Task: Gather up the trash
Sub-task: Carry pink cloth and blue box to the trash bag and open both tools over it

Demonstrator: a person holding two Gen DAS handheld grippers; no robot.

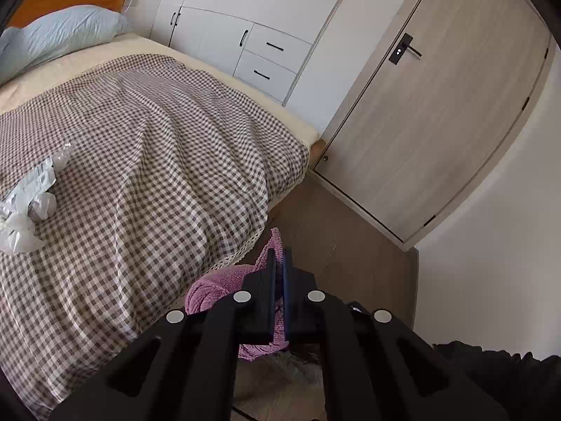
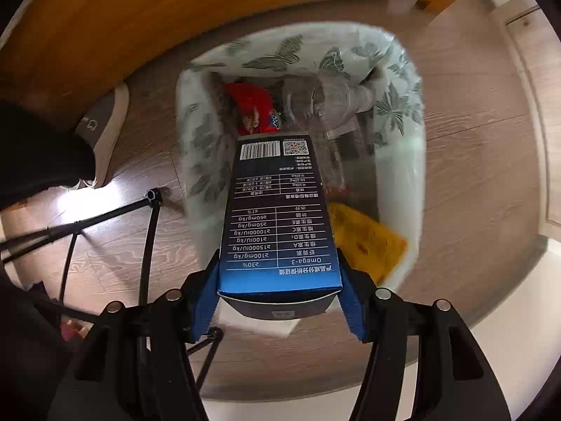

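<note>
Blue box [image 2: 280, 210] clamped in right hand-held gripper [image 2: 280, 301] (over bin [image 2: 403, 175]).

Right wrist view: a box [image 2: 277, 210] is held lengthwise between the fingers of the right gripper [image 2: 278, 301], above the open bin [image 2: 403, 189]. The bin is set on the floor [image 2: 473, 161], with a wooden panel [image 2: 175, 17] behind it. Inside the bin, a snack wrapper [image 2: 252, 108] lies at the far left, crumpled clear plastic [image 2: 336, 105] at the far right, and a flat packet [image 2: 364, 242] at the near right. A shoe [image 2: 108, 133] and a tripod [image 2: 105, 217] stand left of the bin.

Left wrist view: the bed [image 1: 140, 133] is seen left of the left gripper [image 1: 278, 280], whose fingers are nearly together. Crumpled plastic bags [image 1: 28, 203] lie on the blanket [image 1: 157, 161] at its left edge. A pillow [image 1: 66, 31] lies at the head. A wardrobe [image 1: 245, 28] stands behind the bed, a door [image 1: 438, 105] to its right.
</note>
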